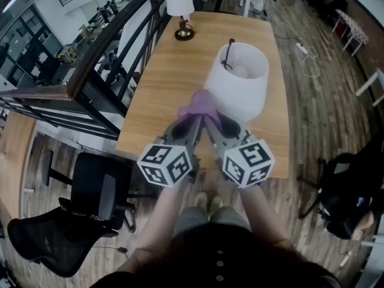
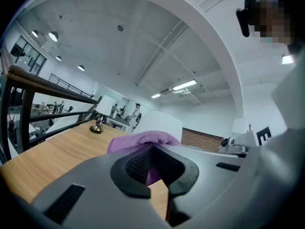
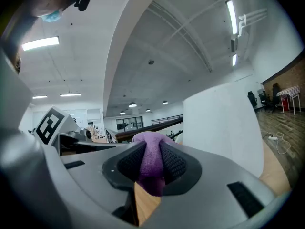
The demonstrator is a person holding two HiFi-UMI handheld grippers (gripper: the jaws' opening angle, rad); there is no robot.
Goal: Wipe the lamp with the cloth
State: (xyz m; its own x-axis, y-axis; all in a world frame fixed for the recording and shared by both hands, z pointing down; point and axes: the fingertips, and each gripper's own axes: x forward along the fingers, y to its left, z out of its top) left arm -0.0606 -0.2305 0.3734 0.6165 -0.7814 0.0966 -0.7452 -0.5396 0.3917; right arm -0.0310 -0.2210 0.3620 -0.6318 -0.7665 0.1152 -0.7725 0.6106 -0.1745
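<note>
The left gripper (image 1: 191, 123) and the right gripper (image 1: 212, 122) are held side by side over the near edge of the wooden table (image 1: 157, 83), their fingers angled toward each other so that the tips nearly meet. Both have hold of the same purple cloth (image 1: 198, 105). In the left gripper view the fingers of the left gripper (image 2: 153, 168) are closed down to a narrow gap with a fold of the cloth (image 2: 143, 140) pinched in it, the rest heaped just past the tips. In the right gripper view the fingers of the right gripper (image 3: 151, 168) are pressed on a thicker wad of the cloth (image 3: 150, 149), which fills the space between the ribbed pads and bulges out over them. The lamp (image 1: 237, 83) stands on the table just beyond the fingertips and slightly to their right, its white shade (image 3: 221, 123) rising close beside the right gripper's fingers (whether the cloth actually touches the shade cannot be told from these views). Far past the fingers, at the opposite end of the table, stands a smaller lamp (image 1: 182, 11) with a white shade and a dark round base.
</note>
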